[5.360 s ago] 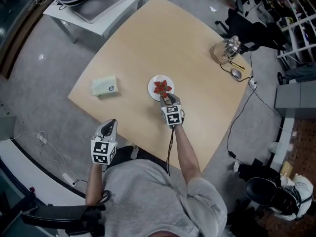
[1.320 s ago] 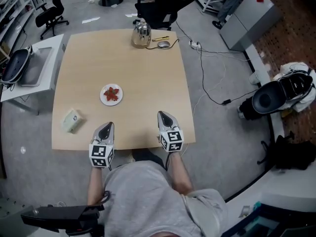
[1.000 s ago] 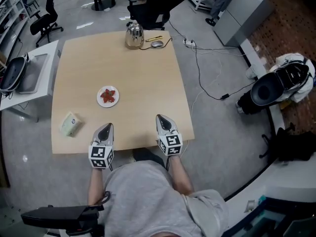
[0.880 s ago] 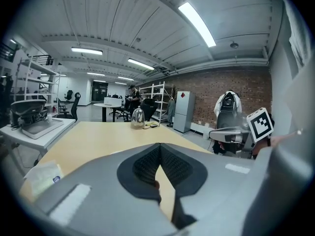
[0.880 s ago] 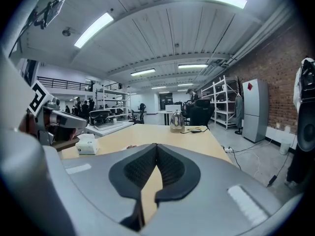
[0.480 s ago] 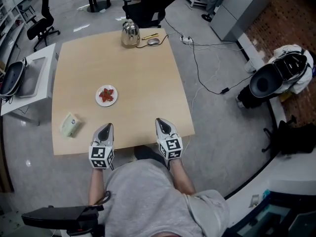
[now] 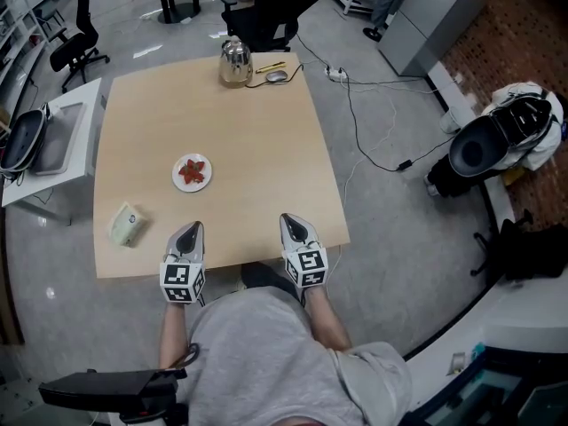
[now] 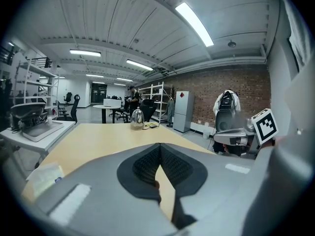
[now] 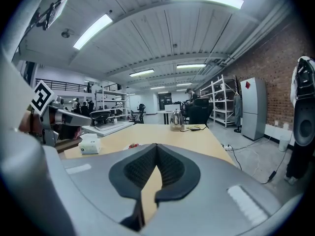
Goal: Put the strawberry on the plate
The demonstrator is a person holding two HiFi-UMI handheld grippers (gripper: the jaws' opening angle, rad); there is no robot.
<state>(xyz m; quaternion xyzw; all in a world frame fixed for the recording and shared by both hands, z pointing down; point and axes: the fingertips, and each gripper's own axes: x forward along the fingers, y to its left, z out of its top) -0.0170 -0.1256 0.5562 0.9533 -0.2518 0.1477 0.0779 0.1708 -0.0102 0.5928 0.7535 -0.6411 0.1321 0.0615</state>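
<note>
Already, strawberry [image 7: 193, 170] on plate [image 7: 177, 178].
Both closed and empty, left claw [image 7: 189, 230] and right claw [image 7: 294, 221] are at the desk [image 7: 257, 140] edge.

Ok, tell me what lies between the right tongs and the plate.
Nothing: in the head view only bare table separates the right tongs from the plate holding the strawberry.

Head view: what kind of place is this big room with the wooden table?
Probably an office-like workshop or lab: black wheeled office chairs, white metal storage shelves and a bare red brick wall.
</note>
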